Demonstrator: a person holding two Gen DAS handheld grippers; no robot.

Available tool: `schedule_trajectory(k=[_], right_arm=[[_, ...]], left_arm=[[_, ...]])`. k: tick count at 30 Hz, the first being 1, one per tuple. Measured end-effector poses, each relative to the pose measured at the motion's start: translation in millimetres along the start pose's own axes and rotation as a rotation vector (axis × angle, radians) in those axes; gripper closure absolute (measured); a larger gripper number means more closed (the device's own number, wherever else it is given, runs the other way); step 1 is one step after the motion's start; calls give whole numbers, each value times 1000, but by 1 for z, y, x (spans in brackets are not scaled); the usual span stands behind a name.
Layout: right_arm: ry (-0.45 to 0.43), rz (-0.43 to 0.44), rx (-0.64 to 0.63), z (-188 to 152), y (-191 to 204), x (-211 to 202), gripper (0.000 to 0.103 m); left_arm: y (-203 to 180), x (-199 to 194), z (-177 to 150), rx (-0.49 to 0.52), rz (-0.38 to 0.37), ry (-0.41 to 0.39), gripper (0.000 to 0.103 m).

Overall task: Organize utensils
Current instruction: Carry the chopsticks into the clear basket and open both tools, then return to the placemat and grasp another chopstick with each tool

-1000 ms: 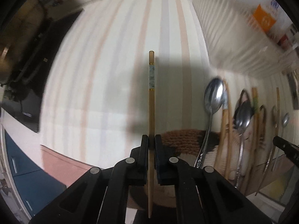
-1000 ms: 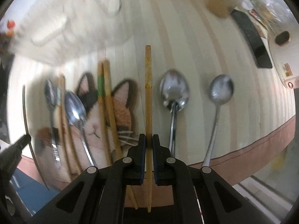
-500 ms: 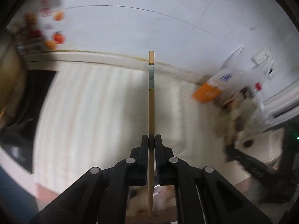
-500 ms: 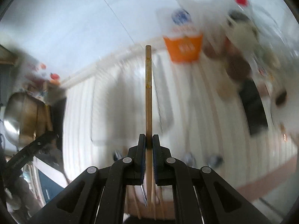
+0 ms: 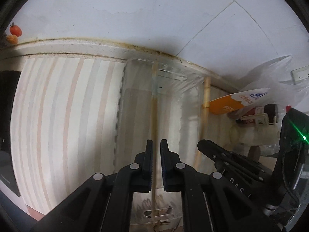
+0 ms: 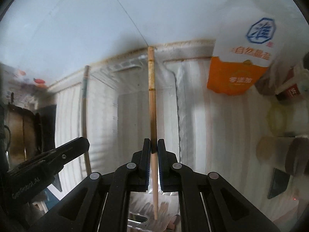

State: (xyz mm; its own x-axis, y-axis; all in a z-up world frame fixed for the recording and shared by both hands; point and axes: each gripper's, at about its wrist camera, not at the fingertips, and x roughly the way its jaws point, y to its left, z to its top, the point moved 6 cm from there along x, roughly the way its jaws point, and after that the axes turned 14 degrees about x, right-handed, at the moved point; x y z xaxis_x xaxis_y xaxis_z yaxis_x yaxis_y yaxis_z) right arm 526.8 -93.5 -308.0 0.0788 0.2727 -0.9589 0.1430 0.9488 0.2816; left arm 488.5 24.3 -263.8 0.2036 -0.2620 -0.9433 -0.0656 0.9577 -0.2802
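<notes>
Left gripper [image 5: 156,145]: points steeply down, jaws parted a crack. The banded chopstick [image 5: 154,119] stands between them, smeared, with a sliver of light beside it; it reads as let go, not pinched.

Right gripper [image 6: 154,144]: jaws opening, and the pads are on the gold-ringed chopstick [image 6: 152,116] low on its shaft.

Location: both sticks hang nearly upright over the clear tray [image 5: 123,100], thick ends toward the wall and thin tips toward the tray's near end. From the left wrist, the gold-ringed stick runs along the tray's right side.

Handling, as a judgement:
- 2 light, stiff wooden sticks; breakage is unlikely.
- The smooth round shaft may roll or pivot between flat pads.
- A hold near the middle would swing least. The present hold sits low, so the long upper part has leverage.
- A dropped stick may bounce or skid on the hard tray floor.

Surroundings:
- The tray lies on a striped cloth [image 5: 58,116], its far end close to the grimy wall edge.
- An orange-and-white packet [image 6: 237,73] leans just right of the tray.
- A thin plastic bag [image 5: 270,81] and a dark jar [image 5: 268,109] lie beyond it.

Obstructions: the 2 grippers work close side by side – each shows in the other's view – so they could knock together, and the tray wall could catch a tilted tip
</notes>
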Motion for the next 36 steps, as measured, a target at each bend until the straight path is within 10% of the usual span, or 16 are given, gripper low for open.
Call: schedule_trajectory(k=[2, 4, 8, 10, 14, 18, 20, 28, 31, 36], right_arm=[[-12, 2, 9, 0, -3, -5, 58], [-48, -1, 29, -6, -10, -19, 51], [-140, -44, 26, -29, -26, -50, 50], [-197, -23, 34, -48, -35, -67, 45], [-271, -36, 21, -98, -48, -78, 34], [-156, -47, 21, -172, -58, -34, 36], [-63, -48, 8, -201, -61, -1, 61], [51, -118, -73, -249, -65, 70, 76], [54, -118, -100, -253, -64, 70, 98], [48, -178, -83, -256, -87, 59, 103]], left_arm=[[1, -8, -5, 11, 53, -21, 92], [6, -23, -15, 33, 119, -60, 86], [23, -57, -40, 52, 268, -188, 15], [29, -71, -59, 60, 305, -240, 0], [47, -77, -106, 58, 403, -235, 0], [61, -65, -162, 55, 512, -187, 0], [66, -48, -192, 48, 525, -133, 0], [43, 25, -270, 66, 334, 57, 17], [23, 46, -280, 113, 268, 91, 34], [10, 66, -279, 170, 245, 121, 64]])
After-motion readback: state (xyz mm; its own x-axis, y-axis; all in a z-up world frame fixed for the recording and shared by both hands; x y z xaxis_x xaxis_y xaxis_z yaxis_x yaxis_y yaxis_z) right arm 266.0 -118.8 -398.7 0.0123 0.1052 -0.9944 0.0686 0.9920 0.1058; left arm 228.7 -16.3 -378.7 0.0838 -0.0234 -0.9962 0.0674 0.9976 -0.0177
